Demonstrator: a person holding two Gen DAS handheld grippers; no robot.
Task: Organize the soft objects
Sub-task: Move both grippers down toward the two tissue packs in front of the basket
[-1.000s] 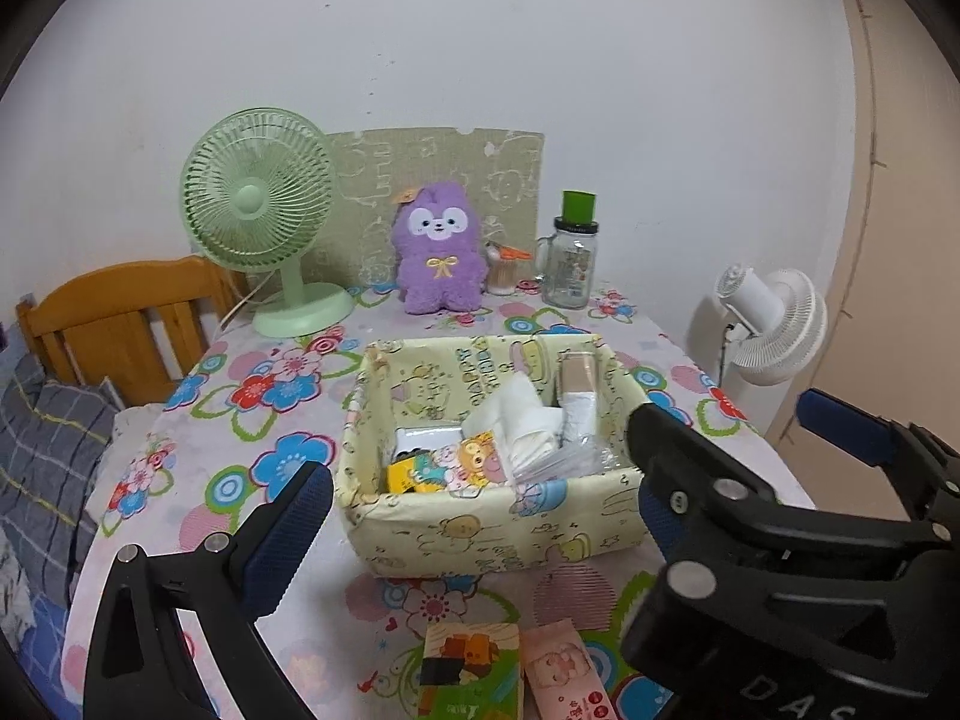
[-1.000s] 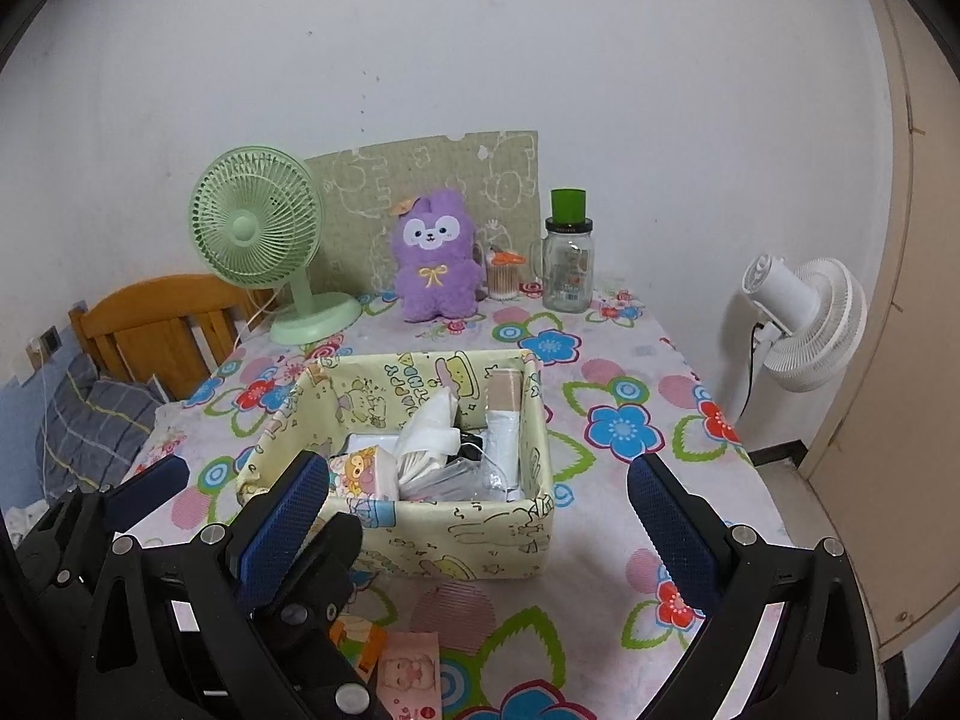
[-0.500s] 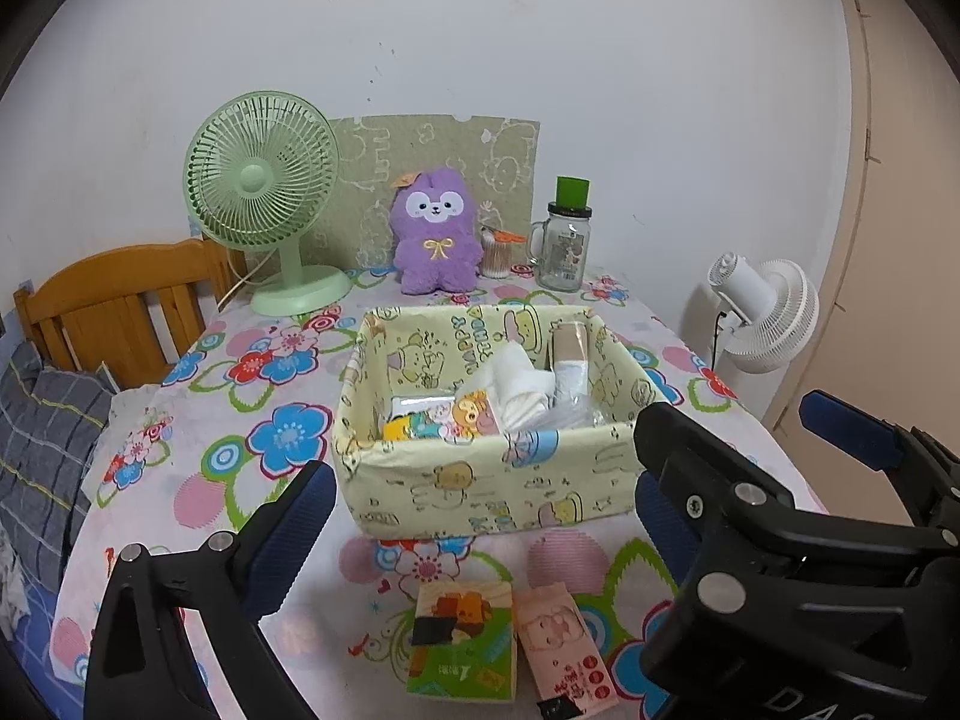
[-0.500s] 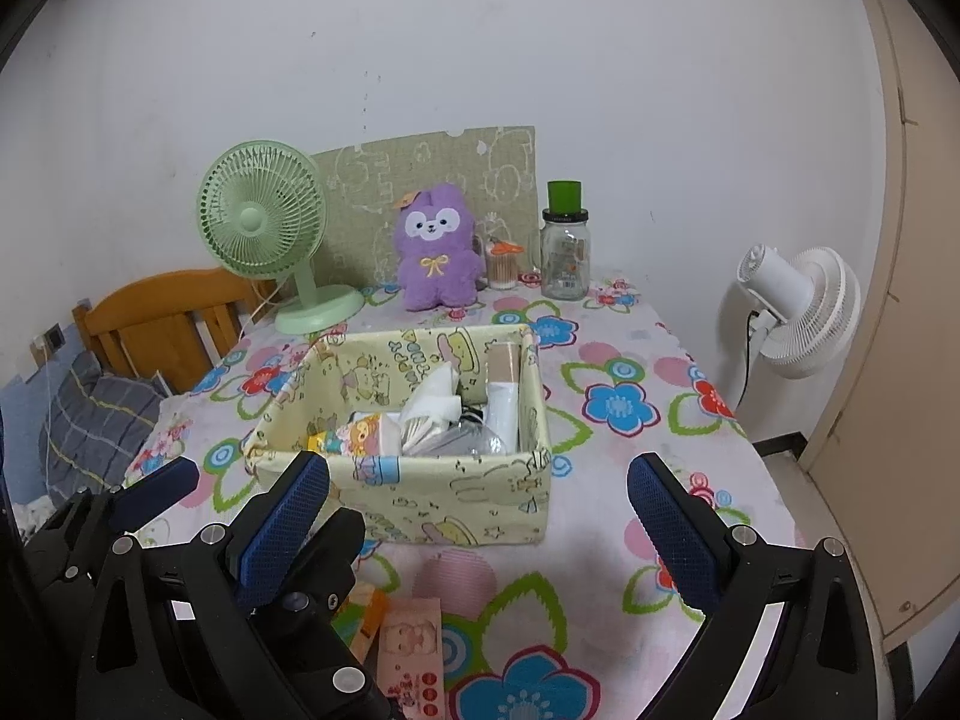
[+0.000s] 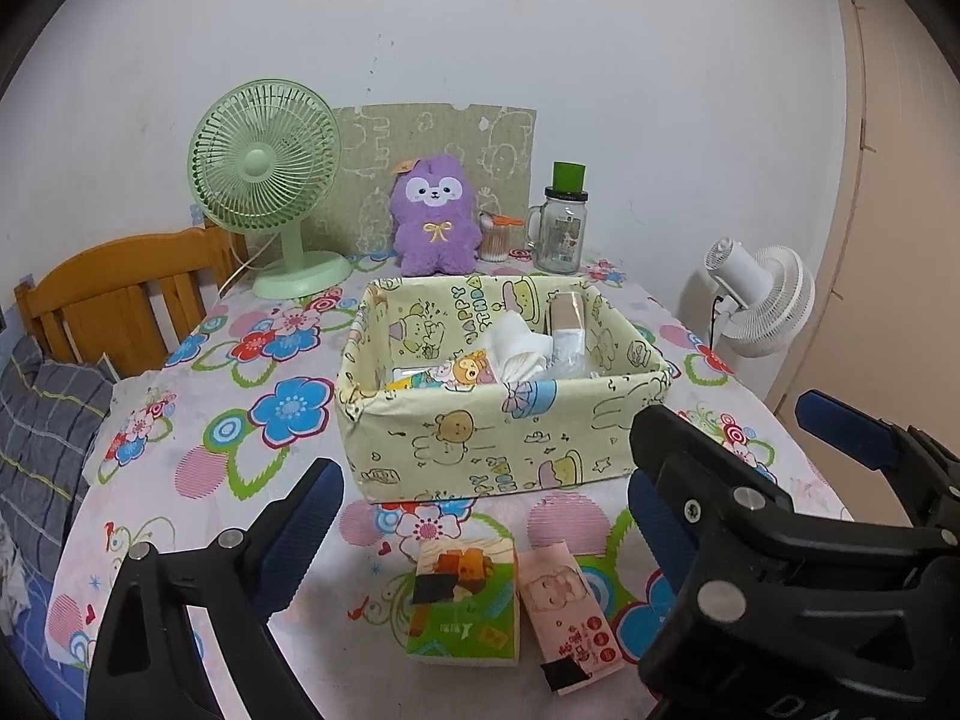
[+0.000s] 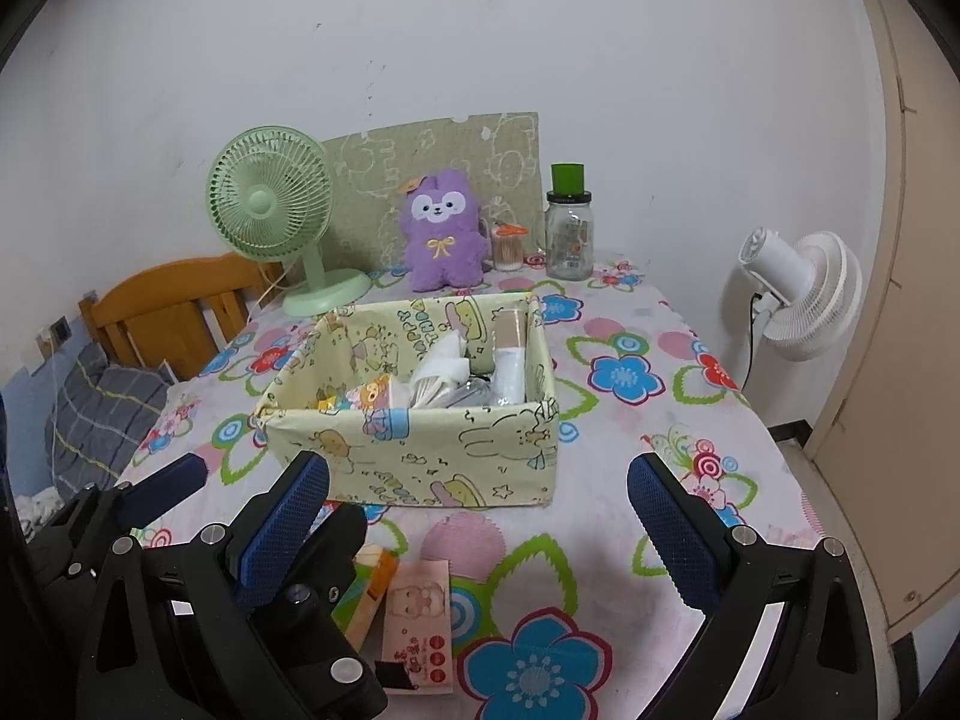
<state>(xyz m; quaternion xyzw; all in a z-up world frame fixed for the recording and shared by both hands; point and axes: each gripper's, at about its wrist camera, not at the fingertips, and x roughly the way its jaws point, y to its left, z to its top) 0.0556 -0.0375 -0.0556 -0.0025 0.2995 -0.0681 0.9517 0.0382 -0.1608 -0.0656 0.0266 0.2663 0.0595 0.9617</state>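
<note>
Mid-table (image 5: 180, 456), fabric bin (image 5: 504, 438) holds white cloth (image 5: 519, 345) and cartoon packet (image 5: 462, 369); two tissue packs (image 5: 465, 600) lie near it; left hand-held gripper (image 5: 480, 516) closing on nothing, right hand-held gripper (image 6: 480, 516) spread, empty.

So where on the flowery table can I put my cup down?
There is bare cloth left of the yellow fabric box, between it and the wooden chair, and on its right toward the white fan. The back row is crowded: green fan, purple plush, glass jar. In front, two tissue packs lie by the tongs.
</note>
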